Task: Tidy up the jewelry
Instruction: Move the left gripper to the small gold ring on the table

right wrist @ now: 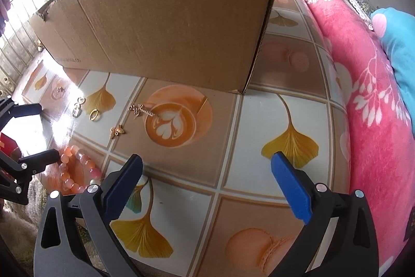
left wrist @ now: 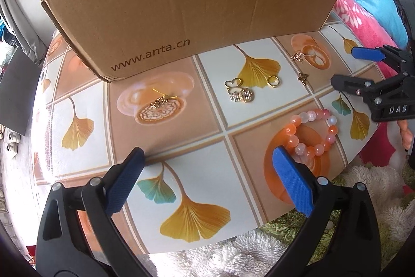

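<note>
A brown cardboard box [left wrist: 186, 4] stands at the back of the patterned table; it also shows in the right wrist view [right wrist: 168, 27]. Jewelry lies loose in front of it: an orange-pink bead bracelet [left wrist: 313, 133] [right wrist: 77, 173], a gold ring [left wrist: 272, 81] [right wrist: 94, 115], gold charms [left wrist: 240, 92], a gold butterfly [left wrist: 302, 77] [right wrist: 116, 131], a gold pin [left wrist: 298, 56] [right wrist: 141, 110] and a gold piece [left wrist: 162, 101] at the left. My left gripper [left wrist: 207, 183] is open and empty, its right finger beside the bracelet. My right gripper [right wrist: 207, 186] [left wrist: 345, 66] is open and empty above bare table.
A pink floral blanket [right wrist: 363, 95] and a blue cushion [right wrist: 399, 48] lie along the table's right side. A fluffy white-green rug [left wrist: 337, 225] lies below the table's front edge. The table [right wrist: 259, 121] has room in front of the box.
</note>
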Demonstrator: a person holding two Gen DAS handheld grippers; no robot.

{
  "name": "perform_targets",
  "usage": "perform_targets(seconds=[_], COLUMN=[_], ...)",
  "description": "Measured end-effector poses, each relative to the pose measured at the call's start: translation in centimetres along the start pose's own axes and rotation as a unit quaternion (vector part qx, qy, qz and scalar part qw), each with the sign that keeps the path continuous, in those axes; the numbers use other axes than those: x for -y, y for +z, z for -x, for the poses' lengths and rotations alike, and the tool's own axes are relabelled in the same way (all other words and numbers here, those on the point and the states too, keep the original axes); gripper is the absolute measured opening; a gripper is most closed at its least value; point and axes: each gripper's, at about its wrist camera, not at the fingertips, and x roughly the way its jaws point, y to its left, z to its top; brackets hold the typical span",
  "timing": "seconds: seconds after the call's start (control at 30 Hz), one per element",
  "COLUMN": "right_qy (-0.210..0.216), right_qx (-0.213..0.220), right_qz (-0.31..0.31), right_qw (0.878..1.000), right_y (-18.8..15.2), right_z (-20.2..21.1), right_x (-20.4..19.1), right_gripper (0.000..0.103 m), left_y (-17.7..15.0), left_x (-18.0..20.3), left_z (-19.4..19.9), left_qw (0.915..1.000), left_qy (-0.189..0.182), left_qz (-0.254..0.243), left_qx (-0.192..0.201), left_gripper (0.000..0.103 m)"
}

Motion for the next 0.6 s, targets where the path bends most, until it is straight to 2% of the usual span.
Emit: perform_targets(seconds=[0.13,0.27,0.37,0.47,0.53,0.57,0.6], right_qy=[0.022,0.086,0.116,0.132,0.138,0.140,0.141], right_qx=[0.026,0.066,0.074,0.064,0.054,0.048,0.043], right_qz=[-0.030,-0.037,-0.020,0.006,0.021,0.028,0.034], right_qw=[0.999,0.993,0.990,0.989,0.989,0.989,0.989], right_y=[0.4,0.9,1.4,1.9,2.1,2.3,2.5], right_z=[1.7,3.3,3.5,2.8,2.3,2.0,1.7], right_x=[0.6,-0.1,-1.7,-3.3,-4.3,-4.8,-5.1], right_gripper=[0.096,0.095,0.085,0.070,0.056,0.054,0.050], left_y=[-0.3,-0.7,-0.7,-0.8,-0.9,-0.9,-0.9], left_x=[0.1,0.0,0.0,-0.1,-0.2,-0.2,-0.2], left_z=[0.0,0.2,0.2,0.3,0.5,0.7,1.0], left_qw=[1.0000,0.9999,0.9999,0.9997,0.9993,0.9989,0.9981], left_qy=[-0.001,-0.001,-0.004,-0.007,-0.013,-0.016,-0.019], left_qz=[-0.003,-0.004,-0.007,-0.012,-0.014,-0.015,-0.018], left_qx=[0.006,0.015,0.013,0.021,0.033,0.042,0.056], left_gripper=[0.096,0.096,0.096,0.096,0.095,0.091,0.080])
